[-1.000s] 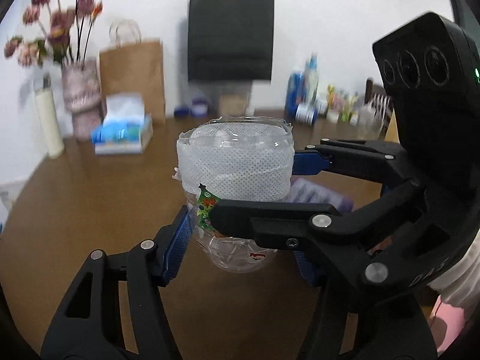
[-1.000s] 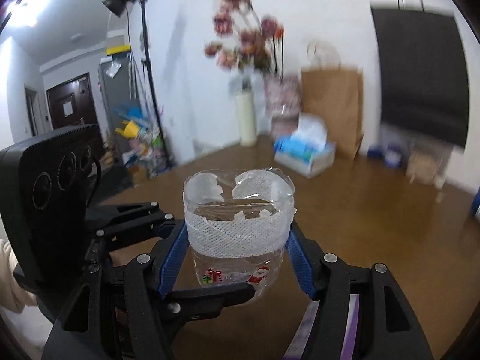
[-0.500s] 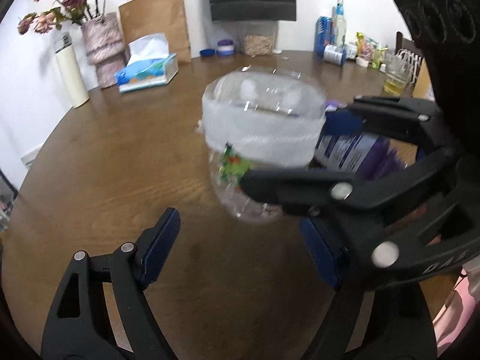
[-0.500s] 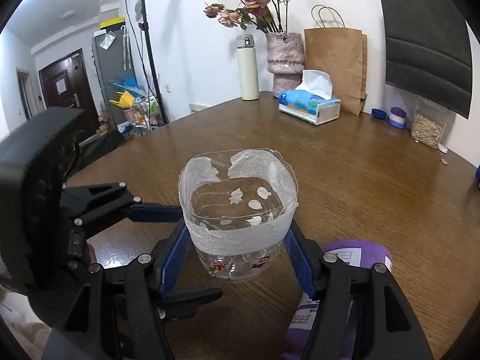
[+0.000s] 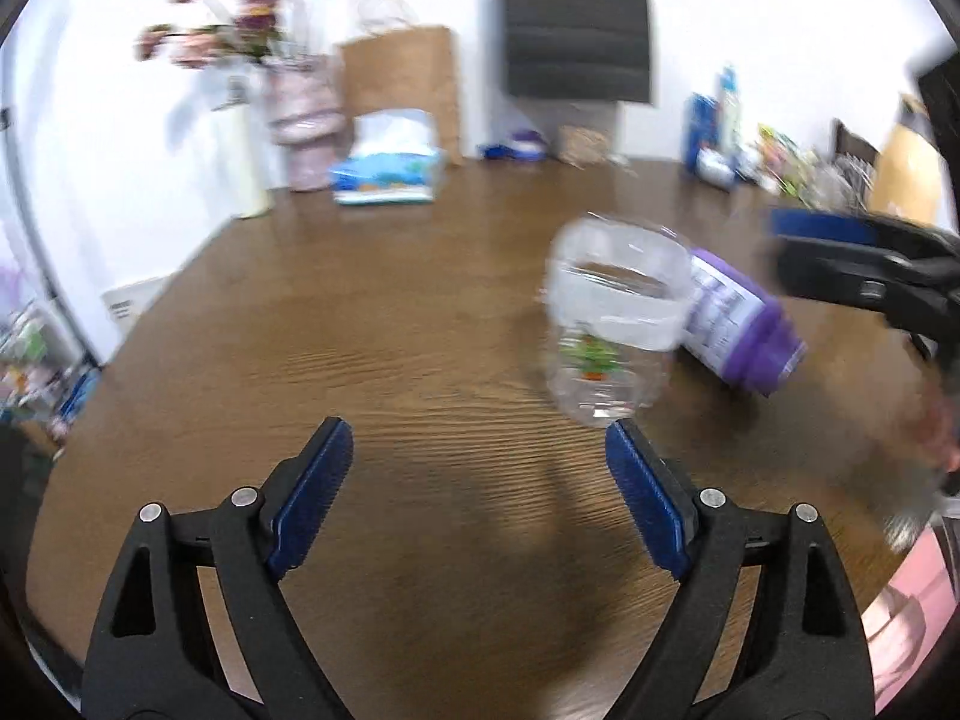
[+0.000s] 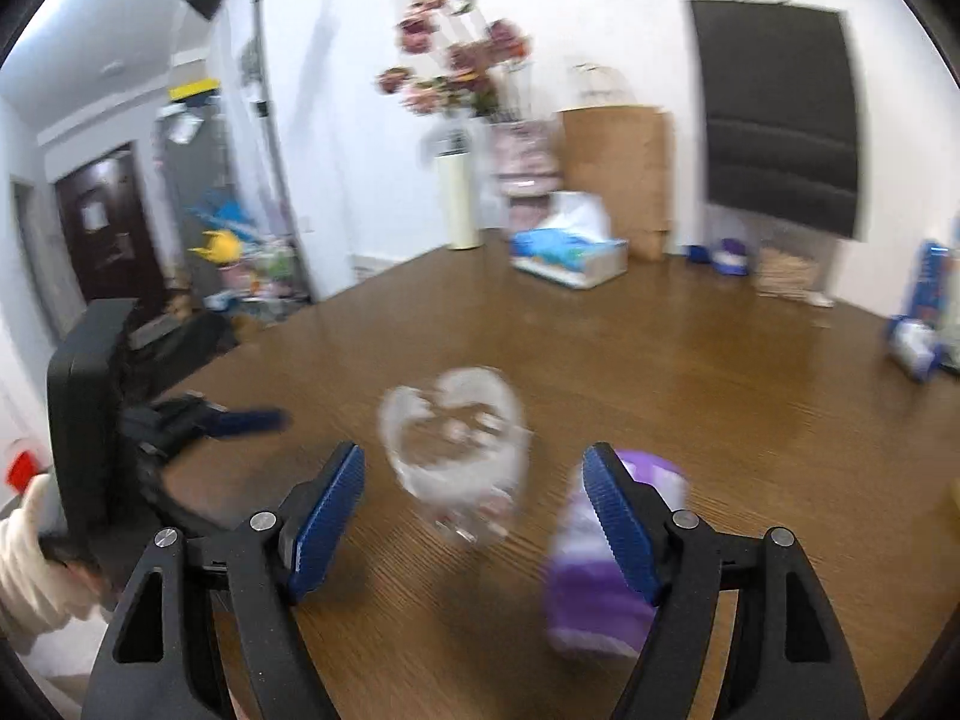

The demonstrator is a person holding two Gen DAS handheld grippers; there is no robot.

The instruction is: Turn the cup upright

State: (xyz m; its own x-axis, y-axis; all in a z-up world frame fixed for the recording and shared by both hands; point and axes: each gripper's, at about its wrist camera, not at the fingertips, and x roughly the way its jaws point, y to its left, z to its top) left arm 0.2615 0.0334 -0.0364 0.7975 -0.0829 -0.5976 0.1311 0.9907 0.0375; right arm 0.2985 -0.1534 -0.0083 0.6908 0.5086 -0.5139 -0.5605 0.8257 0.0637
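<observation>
Wooden table [image 5: 372, 348], clear cup [image 5: 612, 324] upright, nothing visible inside, both claws [image 5: 480, 504] [image 6: 474, 516] spread.

The clear plastic cup [image 5: 612, 324] carries a white mesh band near its rim and a small green-and-red printed picture lower down. Beside it, the purple cylindrical container [image 5: 744, 324] has a white label with purple print. Both rest on the brown wood-grain table [image 5: 420, 336]. The black grippers' finger pads [image 6: 327, 519] are blue and ribbed.
</observation>
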